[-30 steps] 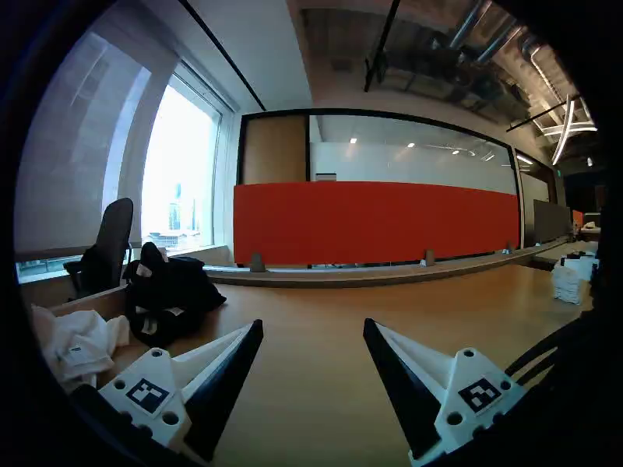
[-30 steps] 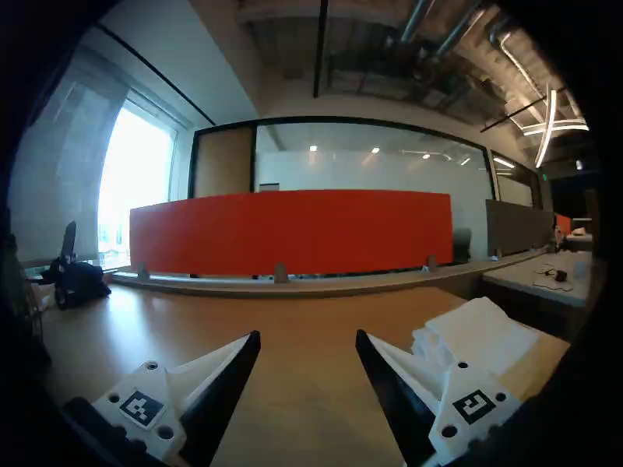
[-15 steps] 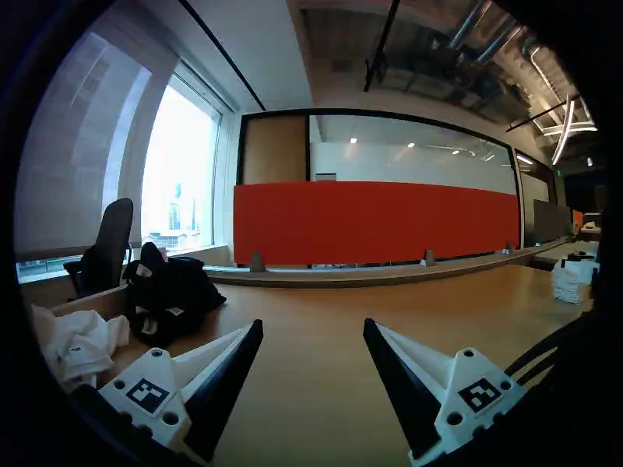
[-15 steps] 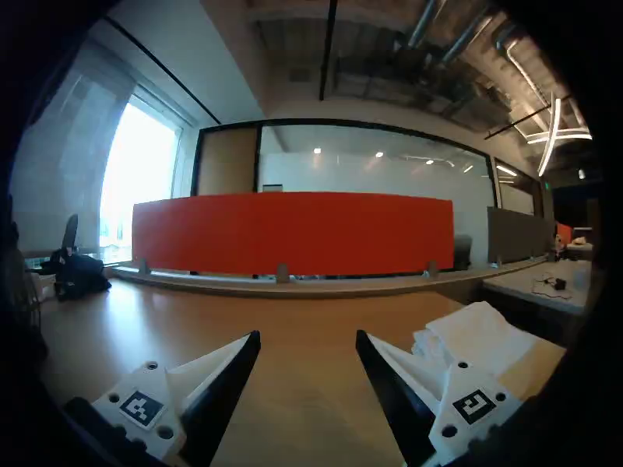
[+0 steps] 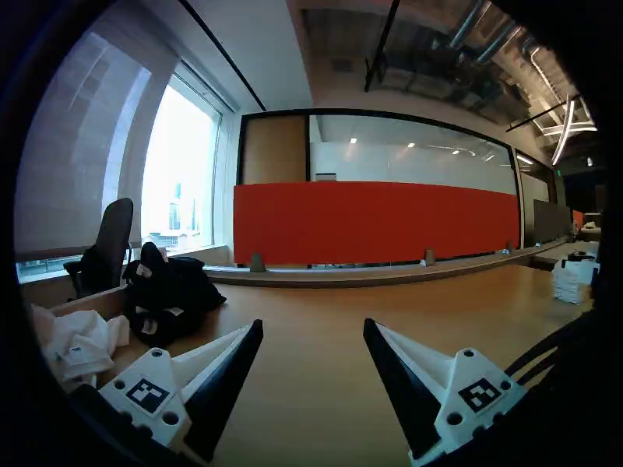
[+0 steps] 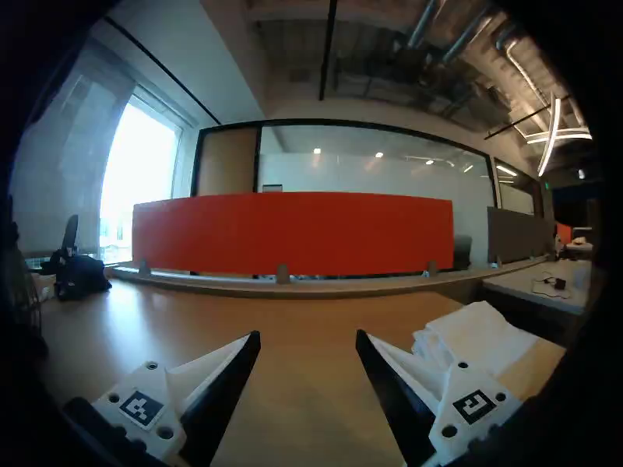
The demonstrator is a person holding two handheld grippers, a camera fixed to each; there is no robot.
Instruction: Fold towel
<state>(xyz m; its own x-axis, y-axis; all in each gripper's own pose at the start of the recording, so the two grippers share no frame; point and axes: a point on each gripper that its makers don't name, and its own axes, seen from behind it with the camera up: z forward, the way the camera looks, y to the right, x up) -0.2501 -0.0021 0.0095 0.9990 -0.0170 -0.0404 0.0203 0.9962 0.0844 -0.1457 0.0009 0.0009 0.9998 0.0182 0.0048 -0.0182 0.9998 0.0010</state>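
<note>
We saw the left gripper point(image 5: 311, 322) wide open and holding nothing, low over the wooden table point(image 5: 311, 389). A crumpled white towel point(image 5: 78, 342) lay off at the left side of the left gripper view, near a black bag point(image 5: 167, 292) (bag or clothing, we couldn't tell). The right gripper point(image 6: 307, 333) was likewise spread open and empty. A folded towel stack point(image 6: 475, 335) sat on the table just past the finger on the right side of the right gripper view.

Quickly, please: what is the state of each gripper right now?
Left gripper: open, holding nothing.
Right gripper: open, holding nothing.
</note>
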